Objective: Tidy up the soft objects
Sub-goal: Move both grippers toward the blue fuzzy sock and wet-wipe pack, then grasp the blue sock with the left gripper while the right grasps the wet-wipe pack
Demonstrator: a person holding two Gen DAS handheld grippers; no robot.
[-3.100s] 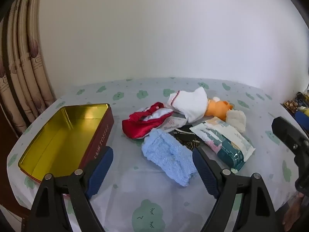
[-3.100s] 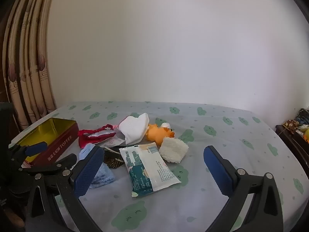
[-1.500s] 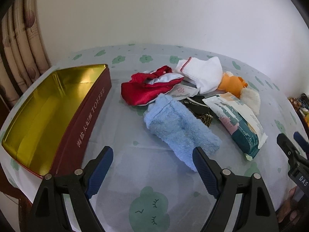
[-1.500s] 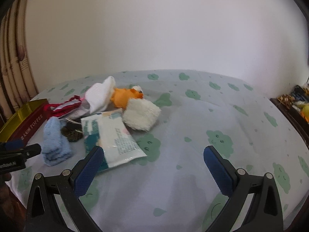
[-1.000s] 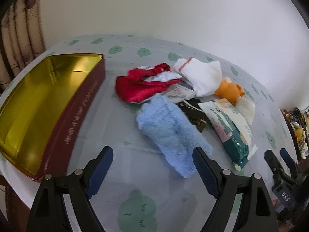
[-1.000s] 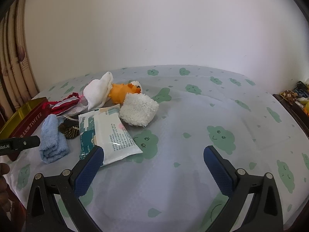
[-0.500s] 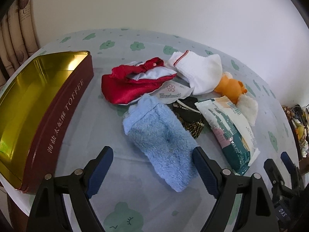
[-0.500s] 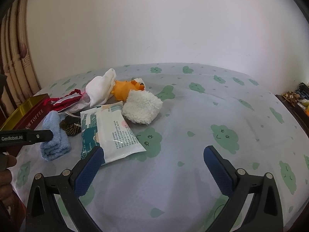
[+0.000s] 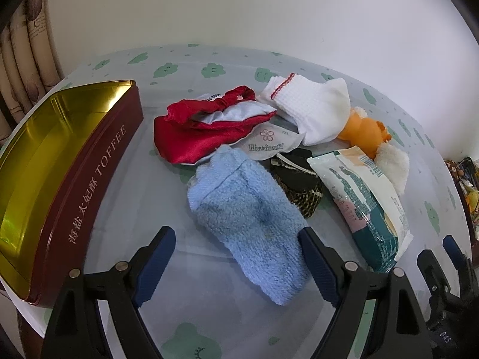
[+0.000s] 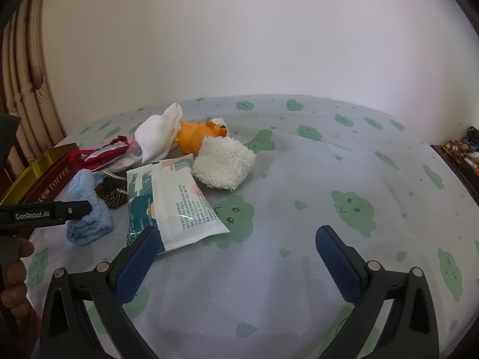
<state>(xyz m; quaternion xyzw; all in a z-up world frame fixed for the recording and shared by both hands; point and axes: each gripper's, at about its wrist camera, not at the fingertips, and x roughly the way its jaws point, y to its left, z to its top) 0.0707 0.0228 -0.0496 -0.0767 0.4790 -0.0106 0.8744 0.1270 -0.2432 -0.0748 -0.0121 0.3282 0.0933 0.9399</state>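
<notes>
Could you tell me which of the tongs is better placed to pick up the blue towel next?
Left. The left tongs are open with the blue towel between their fingers; the right tongs face bare tablecloth.

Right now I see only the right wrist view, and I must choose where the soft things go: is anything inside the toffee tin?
Observer: No. In the left wrist view, what shows of the toffee tin is a bare gold floor.
Operator: The left claw partly hides the blue cloth from me. Is it open or shut?
Observer: The left claw is open. Its fingers stand either side of the near end of the blue fluffy cloth, not gripping it.
Operator: Does that cloth touch the tin?
Observer: No, bare tablecloth lies between them.
</notes>
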